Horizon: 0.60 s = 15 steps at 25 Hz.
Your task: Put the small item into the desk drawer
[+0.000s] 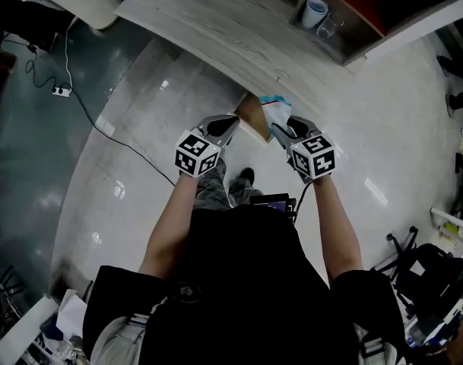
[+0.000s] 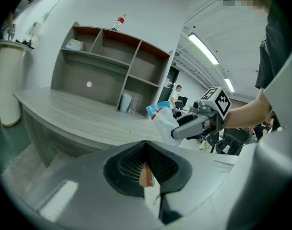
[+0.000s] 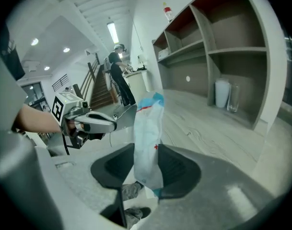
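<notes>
The grey desk top [image 1: 239, 36] blocks everything from ten to one o'clock of the person. At one o'clock its shelf unit [image 1: 356, 35] holds a cup [image 1: 315, 11] and a glass [image 1: 331, 26]. At twelve, under the desk edge, the drawer panel [image 1: 252, 120] sits clamped in the left gripper [image 1: 231, 124], just beside the packet [image 1: 275, 112] pinched by the right gripper [image 1: 283, 131]. Open floor [image 1: 132, 166] spreads at nine o'clock, crossed by a cable [image 1: 103, 130].

Bright ceiling lights [image 2: 203, 49], glare on floor [image 1: 164, 84], fisheye edges
</notes>
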Motion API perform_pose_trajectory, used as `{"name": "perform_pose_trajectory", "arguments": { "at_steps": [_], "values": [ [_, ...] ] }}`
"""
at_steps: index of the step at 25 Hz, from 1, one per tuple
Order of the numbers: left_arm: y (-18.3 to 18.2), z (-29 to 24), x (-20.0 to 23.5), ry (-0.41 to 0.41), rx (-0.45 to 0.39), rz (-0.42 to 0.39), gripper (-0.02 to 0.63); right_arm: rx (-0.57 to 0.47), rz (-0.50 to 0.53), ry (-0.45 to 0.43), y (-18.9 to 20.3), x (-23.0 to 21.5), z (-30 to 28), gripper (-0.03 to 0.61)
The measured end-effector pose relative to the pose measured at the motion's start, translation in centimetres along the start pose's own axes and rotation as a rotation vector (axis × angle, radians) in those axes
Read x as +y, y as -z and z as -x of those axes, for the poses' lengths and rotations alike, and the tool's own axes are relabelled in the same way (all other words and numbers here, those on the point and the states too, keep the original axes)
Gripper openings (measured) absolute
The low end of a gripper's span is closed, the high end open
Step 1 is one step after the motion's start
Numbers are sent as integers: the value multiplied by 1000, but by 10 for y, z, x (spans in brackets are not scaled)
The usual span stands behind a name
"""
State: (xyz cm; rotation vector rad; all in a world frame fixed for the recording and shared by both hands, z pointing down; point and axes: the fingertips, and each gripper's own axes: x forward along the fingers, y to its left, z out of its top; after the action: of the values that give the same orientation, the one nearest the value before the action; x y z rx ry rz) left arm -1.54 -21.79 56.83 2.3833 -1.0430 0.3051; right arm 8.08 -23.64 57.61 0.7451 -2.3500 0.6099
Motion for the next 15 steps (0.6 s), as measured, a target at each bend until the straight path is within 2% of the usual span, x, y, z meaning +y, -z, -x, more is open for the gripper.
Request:
{"name": "perform_pose_trajectory", "arguments": {
  "at_steps": [8, 15],
  "values": [
    [25, -5, 28, -9, 36, 38, 2, 120, 88, 0, 18, 1, -47, 152],
    [37, -13, 41, -6, 50, 70, 2, 198, 108, 5, 35, 1, -73, 152]
  ]
}}
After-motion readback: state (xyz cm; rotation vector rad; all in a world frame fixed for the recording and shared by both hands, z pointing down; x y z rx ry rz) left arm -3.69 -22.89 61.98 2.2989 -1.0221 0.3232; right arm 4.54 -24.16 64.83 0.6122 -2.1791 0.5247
